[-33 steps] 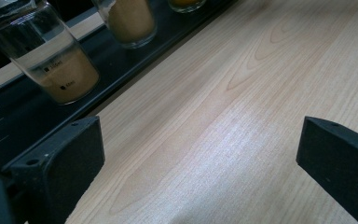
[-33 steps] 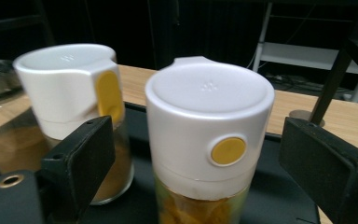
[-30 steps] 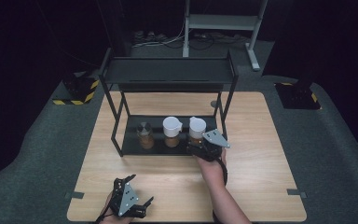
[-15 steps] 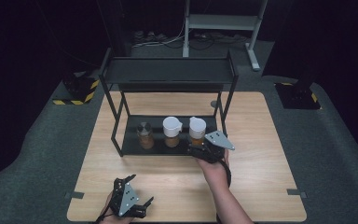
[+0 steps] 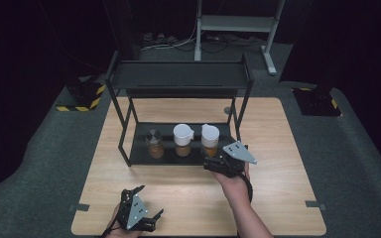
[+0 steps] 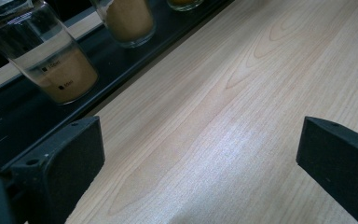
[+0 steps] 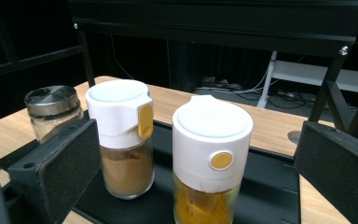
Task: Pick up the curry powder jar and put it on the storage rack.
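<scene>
- The pale wooden tabletop (image 5: 278,148) carries everything and lies bare in front of the rack.
- The black metal two-level rack (image 5: 178,77) stands toward the far half of the tabletop; its flat black bottom shelf (image 5: 141,156) holds three jars in a row.
- The right gripper (image 5: 217,163), held in the person's right hand (image 5: 235,186), hovers at the front right corner of the bottom shelf, just in front of the rightmost jar. Its jaws stand wide apart with nothing between them; in the right gripper view that jar sits in the gap between them, farther off.
- The left gripper (image 5: 146,208) is low at the near edge of the tabletop, well apart from the rack, its jaws also spread wide and empty over bare wood.
- The round glass jar with a white cap and yellow-orange button (image 7: 212,158), holding yellow-orange powder, is the rightmost on the shelf, upright.
- The glass jar with a white flip lid and a yellow tab (image 7: 121,140), filled with brown powder, stands upright just beside it, in the middle.
- The small glass jar with a silver metal lid (image 7: 53,109) is leftmost, set slightly apart from the other two.
</scene>
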